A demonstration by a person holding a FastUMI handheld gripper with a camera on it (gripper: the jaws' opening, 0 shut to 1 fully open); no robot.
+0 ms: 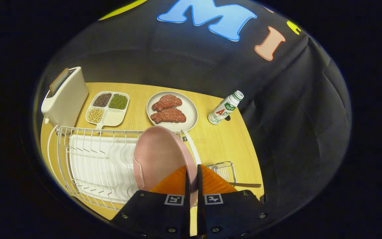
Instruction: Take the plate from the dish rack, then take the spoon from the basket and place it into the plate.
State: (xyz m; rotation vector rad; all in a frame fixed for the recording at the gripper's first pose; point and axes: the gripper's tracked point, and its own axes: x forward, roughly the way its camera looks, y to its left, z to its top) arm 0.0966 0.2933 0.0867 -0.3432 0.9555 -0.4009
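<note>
1. The claw (192, 172) has its two orange fingers (172, 182) drawn nearly together on the rim of the pink plate (158, 156); the rim runs into the narrow gap between them, so I judge it pinched on the plate.
2. The plate stands on edge in the white wire dish rack (91, 159), at the rack's end nearest the claw, leaning a little off upright.
3. It looks stiff, smooth and light, probably plastic or melamine. A glossy rim held edge-on may pivot or slip, so the hold wants to sit deep over the rim.
4. Just right of the fingers sits a small wire basket (224, 170), with the spoon (245, 185) handle poking out beyond it.
5. Beyond the plate lie a dish of steaks (172, 111), a divided tray (108, 109), a toaster (65, 97) and a bottle (225, 108).
</note>
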